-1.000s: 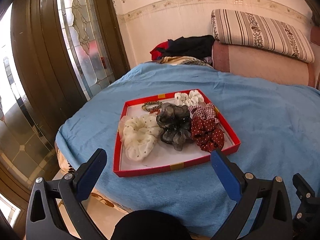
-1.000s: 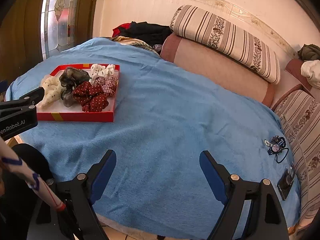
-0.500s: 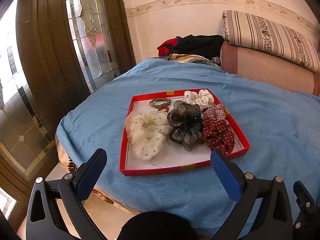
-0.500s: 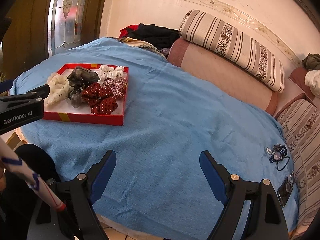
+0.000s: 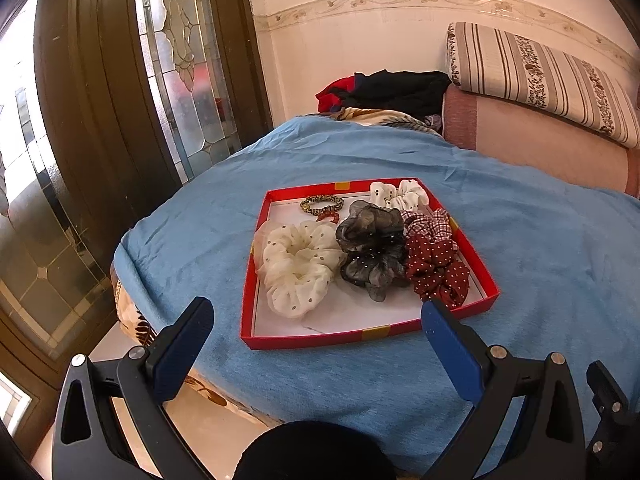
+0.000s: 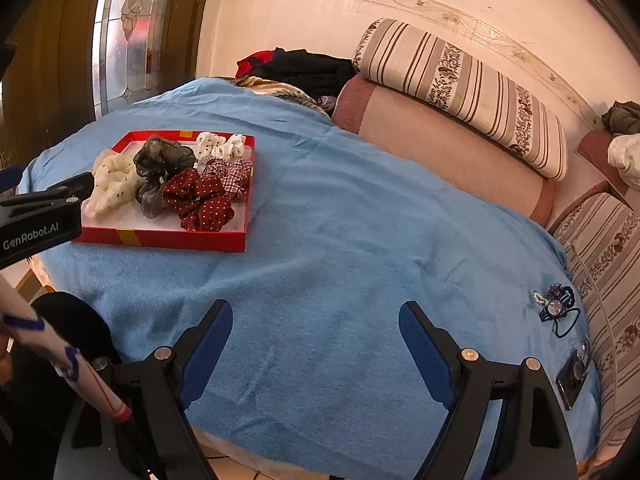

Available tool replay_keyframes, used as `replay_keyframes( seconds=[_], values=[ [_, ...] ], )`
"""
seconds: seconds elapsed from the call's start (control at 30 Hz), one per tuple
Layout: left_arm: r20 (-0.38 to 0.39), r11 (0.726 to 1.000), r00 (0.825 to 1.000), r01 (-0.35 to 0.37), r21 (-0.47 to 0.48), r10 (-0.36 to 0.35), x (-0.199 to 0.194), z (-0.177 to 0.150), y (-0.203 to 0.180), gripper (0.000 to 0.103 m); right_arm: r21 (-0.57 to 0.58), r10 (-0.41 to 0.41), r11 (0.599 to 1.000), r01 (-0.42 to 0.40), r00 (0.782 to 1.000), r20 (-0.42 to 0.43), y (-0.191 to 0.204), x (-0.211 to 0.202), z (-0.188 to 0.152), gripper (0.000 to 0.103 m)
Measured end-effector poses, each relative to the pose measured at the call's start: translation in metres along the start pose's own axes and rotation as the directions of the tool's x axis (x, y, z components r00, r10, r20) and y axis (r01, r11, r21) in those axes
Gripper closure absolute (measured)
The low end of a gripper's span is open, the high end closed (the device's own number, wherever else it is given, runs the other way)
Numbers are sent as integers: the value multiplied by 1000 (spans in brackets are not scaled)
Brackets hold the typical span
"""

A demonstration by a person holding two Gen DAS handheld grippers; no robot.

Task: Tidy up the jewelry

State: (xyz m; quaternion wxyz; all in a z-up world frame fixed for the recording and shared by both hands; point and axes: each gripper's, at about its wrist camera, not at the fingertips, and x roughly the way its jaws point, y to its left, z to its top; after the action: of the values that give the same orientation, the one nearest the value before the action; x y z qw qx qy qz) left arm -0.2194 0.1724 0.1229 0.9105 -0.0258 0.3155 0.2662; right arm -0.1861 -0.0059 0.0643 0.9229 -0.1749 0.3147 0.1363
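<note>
A shallow red tray [image 5: 374, 335] is set on a blue blanket [image 5: 540, 248] spread over a bed, at about twelve o'clock from the left gripper [image 5: 316, 326], whose blue-padded jaws are held wide with nothing between them. In the tray, a cream dotted scrunchie [image 5: 298, 266] is placed at nine o'clock, a grey sheer scrunchie [image 5: 372, 248] in the middle and touching it, and a dark red dotted scrunchie [image 5: 438, 270] at three o'clock. A checked scrunchie [image 5: 430, 222] and a white dotted scrunchie [image 5: 398, 195] are found toward one o'clock, and a small beaded band [image 5: 322, 205] at eleven o'clock. The right gripper [image 6: 316, 330] is likewise held wide and empty over bare blanket, with the tray at ten o'clock. A dark blue hair tie with a charm [image 6: 556, 307] is seen well apart at three o'clock, a small dark flat object [image 6: 573, 376] just below it.
</note>
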Motion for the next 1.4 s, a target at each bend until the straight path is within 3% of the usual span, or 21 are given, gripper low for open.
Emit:
replay_keyframes(
  seconds=[0.7, 1.1, 1.4],
  values=[
    [-12, 998, 1000, -4, 66, 5, -11, 0, -24, 0, 65, 35, 997, -36, 999, 11, -20, 2, -9, 15],
    [-25, 989, 1000, 20, 147, -16, -20, 3, -63, 0, 157, 40, 987, -43, 999, 24, -56, 2, -19, 14],
    [-52, 977, 996, 78, 200, -69, -23, 4, -106, 0, 228, 2, 974, -1, 1000, -2, -93, 2, -37, 14]
  ],
)
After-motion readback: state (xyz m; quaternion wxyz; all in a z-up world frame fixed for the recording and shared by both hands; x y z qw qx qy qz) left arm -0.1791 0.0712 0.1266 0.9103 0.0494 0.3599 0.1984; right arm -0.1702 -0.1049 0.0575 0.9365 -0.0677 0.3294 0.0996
